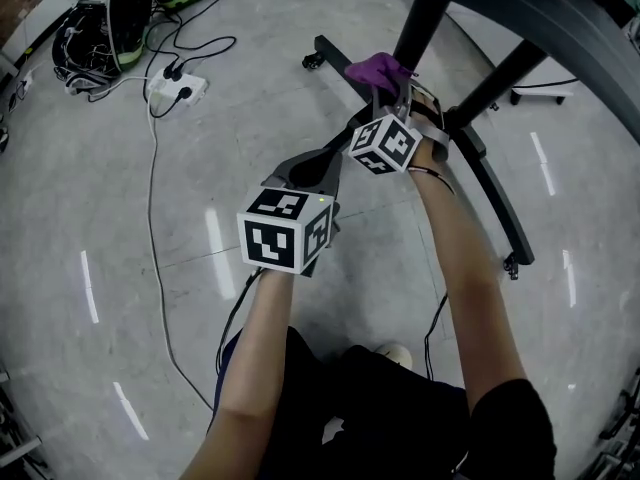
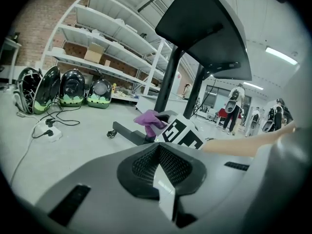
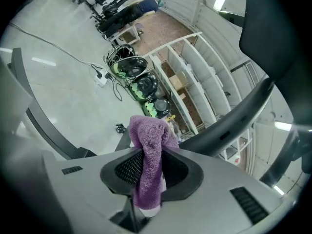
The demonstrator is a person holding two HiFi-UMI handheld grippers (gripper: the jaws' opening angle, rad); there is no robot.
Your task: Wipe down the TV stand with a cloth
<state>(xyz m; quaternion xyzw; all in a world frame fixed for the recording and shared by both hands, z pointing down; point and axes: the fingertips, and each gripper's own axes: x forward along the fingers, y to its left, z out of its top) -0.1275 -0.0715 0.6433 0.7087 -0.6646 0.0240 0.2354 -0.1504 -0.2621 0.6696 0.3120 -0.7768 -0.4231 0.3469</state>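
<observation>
Cloth (image 3: pixel 148 155), purple, hangs pinched in the closed jaws of the right gripper (image 1: pixel 388 90), close over the TV stand (image 1: pixel 490 183) near the castor (image 1: pixel 312 61) end of its base rail. The left gripper (image 2: pixel 160 167) is closed too, on nothing. Best to press the loose fold flat onto the rail and draw it lengthwise in overlapping strokes with a firm pinch.

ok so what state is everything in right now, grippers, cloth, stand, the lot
left gripper: jaws together, nothing between them
right gripper: jaws shut on the purple cloth
purple cloth: bunched up, sticking out past the jaws
TV stand: upright on its wheeled base
power strip: on the floor, a plug in it
</observation>
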